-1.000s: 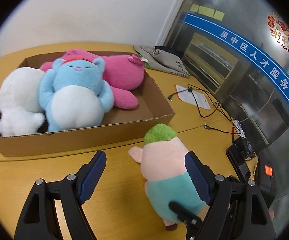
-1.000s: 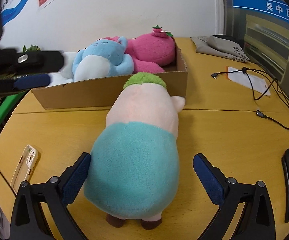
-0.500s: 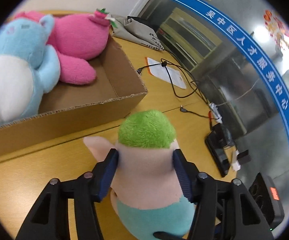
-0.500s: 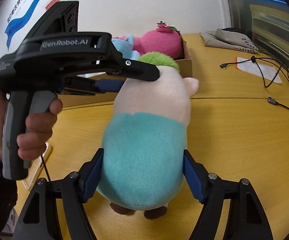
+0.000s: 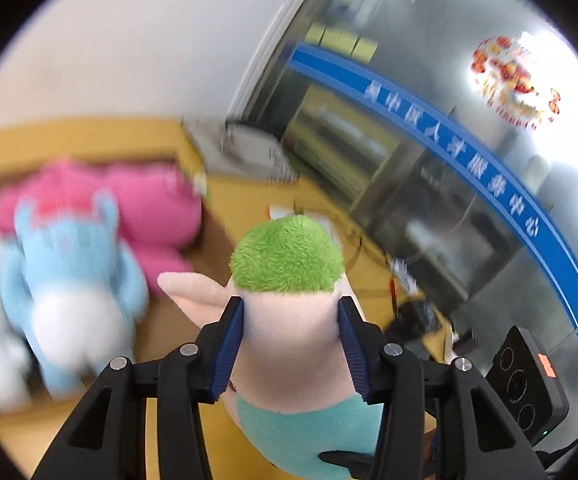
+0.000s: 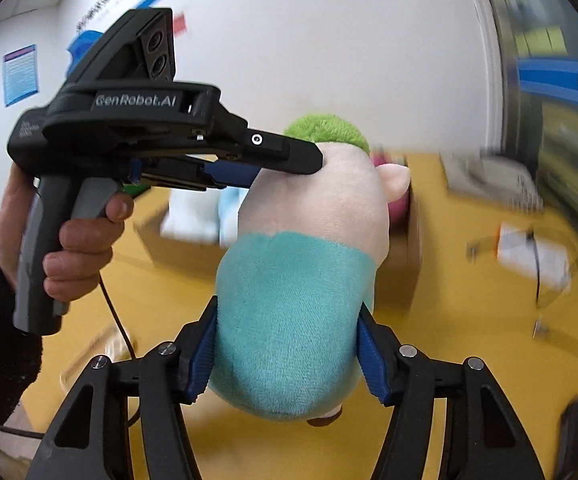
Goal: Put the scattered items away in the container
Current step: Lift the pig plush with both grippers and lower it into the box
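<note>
- We clamp the left gripper (image 5: 291,336) on the pale upper body of the plush pig (image 6: 301,280), just under its green tuft.
- We clamp the right gripper (image 6: 287,354) on the teal lower body, at lower centre of the right view.
- The pig appears lifted off the yellow table (image 6: 469,360); the cardboard box (image 6: 405,264) lies beyond it.
- Keep both grips even so that the soft body does not sag, and clear the box wall before release.
- The box holds a blue plush (image 5: 69,280), a pink plush (image 5: 153,212) and a white one.
- Cables and paper lie at right; a white wall stands behind.
</note>
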Motion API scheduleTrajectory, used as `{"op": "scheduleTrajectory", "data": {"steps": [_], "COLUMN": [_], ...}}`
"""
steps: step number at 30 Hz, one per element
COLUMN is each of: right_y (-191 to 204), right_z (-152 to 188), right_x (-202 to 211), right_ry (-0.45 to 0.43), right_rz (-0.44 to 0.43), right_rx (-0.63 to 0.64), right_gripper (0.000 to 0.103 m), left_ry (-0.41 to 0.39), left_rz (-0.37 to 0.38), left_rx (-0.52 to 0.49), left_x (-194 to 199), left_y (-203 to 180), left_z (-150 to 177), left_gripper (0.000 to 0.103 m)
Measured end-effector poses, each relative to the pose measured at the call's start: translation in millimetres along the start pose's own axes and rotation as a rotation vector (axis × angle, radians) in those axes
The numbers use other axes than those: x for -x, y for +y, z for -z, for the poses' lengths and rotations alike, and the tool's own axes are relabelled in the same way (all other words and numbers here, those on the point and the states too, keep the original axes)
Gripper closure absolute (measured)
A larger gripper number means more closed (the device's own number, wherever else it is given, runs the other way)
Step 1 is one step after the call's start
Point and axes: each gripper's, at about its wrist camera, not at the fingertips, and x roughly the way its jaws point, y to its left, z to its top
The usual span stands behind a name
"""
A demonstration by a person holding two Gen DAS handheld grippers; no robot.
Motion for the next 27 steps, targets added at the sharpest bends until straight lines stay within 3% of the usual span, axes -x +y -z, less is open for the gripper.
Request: {"op": "scheduleTrajectory", "data": {"steps": [4, 8, 11, 12, 14, 15, 19, 27], "right_y": [-11.3, -34.2, -56.7, -60.9, -67.6, -71.1, -82.4, -95.7], "right_z": [-60.7, -81.1, -69.2, -62.6, -47.0, -42.6, -42.0, -52.2], "right_x": [-25.6, -76.6, -114.8, -123.2, -136.0, -138.4, -137.3, -128.1], "right_ry": [-0.079, -0.082, -0.016, 0.011, 0.071, 0.085, 0.131, 0.179], "right_rz": [-0.004, 0.023, 0.023, 0.031, 0.052, 0.046, 0.044, 0.037], "right_rx": [0.043, 0.066, 0.015, 0.002, -0.020, -0.041, -0.083, -0.113], "right_gripper": [0.036, 0.036, 0.036, 0.036, 0.036, 0.035, 0.035, 0.034], "left_ry": [-0.067, -0.004, 0.113, 0.153, 0.234, 0.253, 0.277, 0.326], "left_rz": [-0.056, -0.100, -0.137, -0.156, -0.221, -0.217, -0.181, -0.229], "left_rx": [-0.060, -0.025, 0.011, 0.022, 0.023, 0.015, 0.012, -0.012], "left_x": [-2.6, -46.9, -97.1, -111.2, -140.3, -148.1, -156.8, -174.9], "left_y": [14.2, 48.4, 75.1, 80.2, 90.3, 93.3, 93.7, 97.7], "left_z": [-52.9, -82.8, -79.8, -75.9, -60.4, -52.4, -46.3, -40.9], "left_gripper": [0.056, 0.056, 0.057, 0.061, 0.062, 0.062, 0.061, 0.054]}}
